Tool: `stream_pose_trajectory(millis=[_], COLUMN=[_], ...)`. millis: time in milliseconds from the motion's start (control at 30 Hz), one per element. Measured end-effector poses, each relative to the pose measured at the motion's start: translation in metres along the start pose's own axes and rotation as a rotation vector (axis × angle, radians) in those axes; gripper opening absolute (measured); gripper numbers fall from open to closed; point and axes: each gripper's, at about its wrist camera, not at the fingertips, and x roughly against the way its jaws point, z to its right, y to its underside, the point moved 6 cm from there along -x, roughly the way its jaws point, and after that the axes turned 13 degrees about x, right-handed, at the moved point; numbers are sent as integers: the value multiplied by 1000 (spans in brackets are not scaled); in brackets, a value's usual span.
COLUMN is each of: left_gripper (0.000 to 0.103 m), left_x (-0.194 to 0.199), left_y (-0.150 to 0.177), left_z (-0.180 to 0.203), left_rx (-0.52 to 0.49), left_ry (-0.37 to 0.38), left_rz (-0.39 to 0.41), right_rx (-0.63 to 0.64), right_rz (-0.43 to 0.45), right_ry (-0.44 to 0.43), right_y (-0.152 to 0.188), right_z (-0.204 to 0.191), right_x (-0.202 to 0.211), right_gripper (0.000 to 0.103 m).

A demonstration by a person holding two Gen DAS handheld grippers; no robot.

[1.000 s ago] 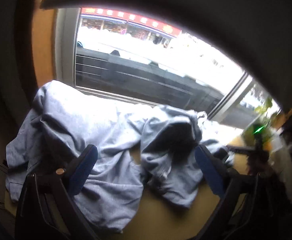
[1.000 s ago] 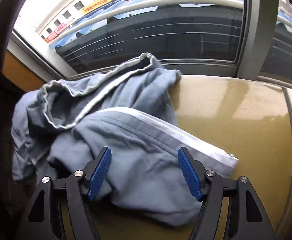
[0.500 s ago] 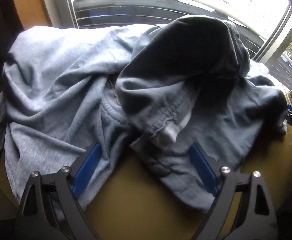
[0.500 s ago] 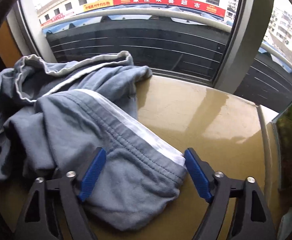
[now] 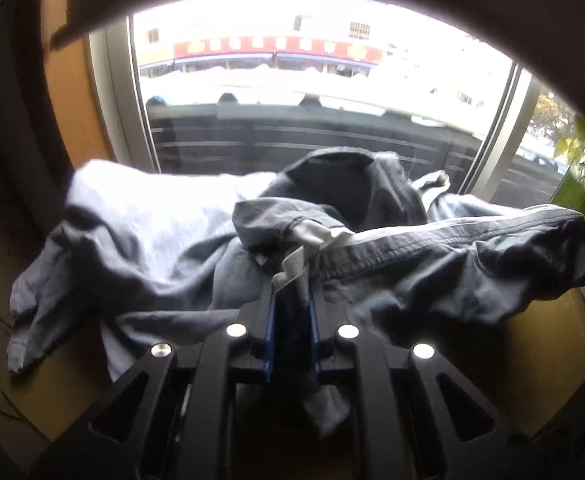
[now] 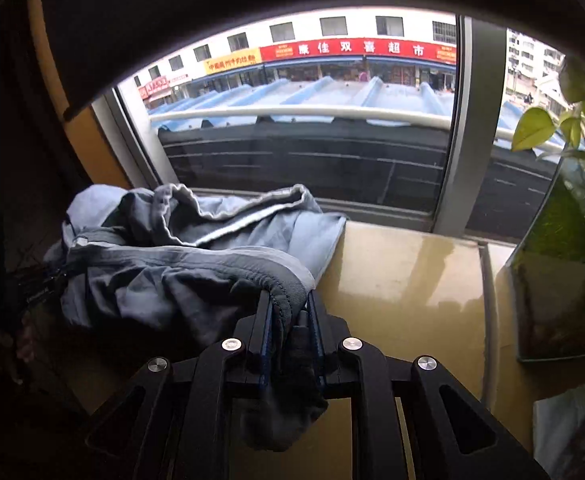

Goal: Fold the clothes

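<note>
Both your left gripper [image 5: 291, 304] and right gripper [image 6: 290, 316] are closing on the grey garment's [image 6: 196, 276] hem, so next lift and spread it flat.

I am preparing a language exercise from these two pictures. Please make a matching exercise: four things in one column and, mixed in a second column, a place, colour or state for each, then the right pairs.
Column 1
1. left tongs
2. plant leaves
3. ledge
4. shop sign

Column 2
a. red, across the street outside the window
b. yellow-brown and glossy, under the grey garment
c. closing on a fold of grey cloth
d. green, at the right edge by the glass

Pairs: 1-c, 2-d, 3-b, 4-a
</note>
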Motion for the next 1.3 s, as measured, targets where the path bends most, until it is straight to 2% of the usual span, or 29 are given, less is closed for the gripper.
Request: stream_pose_trajectory(millis=[100,167,200,267,333,400,433,467,533,600,633,667,700,733,767,800,833,867,900,967,1033,1100,1200,1267,1300], left_gripper=[10,10,10,11,11,11,11,12,14,23,38,47,47,45,45,45,49,46,46,48,47,49,47,47,49], left_x=[47,79,90,94,83,68,62,57,56,56,52,43,32,22,14,5,-2,-9,-15,-27,-46,-69,-109,-129,-138], left_y=[-14,-9,1,28,70,107,118,122,108,67,42,20,1,-14,-26,-38,-46,-51,-48,-31,-14,0,4,-7,-17], left_z=[12,20,25,38,39,32,27,23,19,20,18,16,14,13,13,13,13,14,21,48,70,82,92,97,98], left_rx=[-40,-114,-171,-242,-289,-305,-298,-288,-254,-224,-200,-177,-162,-147,-129,-111,-103,-104,-146,-301,-369,-333,-258,-200,-177], left_ry=[205,325,391,442,473,421,395,376,367,360,335,316,301,304,330,357,348,310,284,255,252,274,268,290,282], left_rz=[82,127,108,27,-139,-268,-306,-321,-291,-195,-142,-107,-85,-78,-85,-93,-91,-81,-90,-142,-214,-300,-408,-443,-435], right_rx=[4,38,59,101,143,141,136,130,107,70,59,54,48,57,84,111,134,152,171,208,275,314,327,371,382], right_rz=[93,106,104,90,2,-148,-223,-263,-279,-229,-180,-139,-98,-73,-67,-61,-69,-93,-118,-167,-184,-227,-331,-293,-283], right_ry=[-50,-117,-153,-223,-323,-394,-402,-386,-356,-357,-354,-357,-359,-341,-299,-256,-222,-201,-179,-135,-132,-184,-262,-235,-207], right_y=[-9,1,9,28,68,115,135,146,154,141,128,114,101,87,74,60,48,38,28,8,-7,-7,20,35,45], right_z=[1,-9,-15,-31,-55,-71,-75,-74,-65,-50,-41,-34,-26,-20,-15,-11,-9,-11,-13,-16,-29,-42,-62,-70,-72], right_x=[42,64,74,90,87,70,61,54,46,49,50,50,49,43,31,20,5,-14,-33,-70,-104,-139,-170,-172,-171], right_gripper=[17,17,17,17,17,17,17,17,17,17,19,30,47,56,72,76,76,76,76,76,76,75,77,78,78])
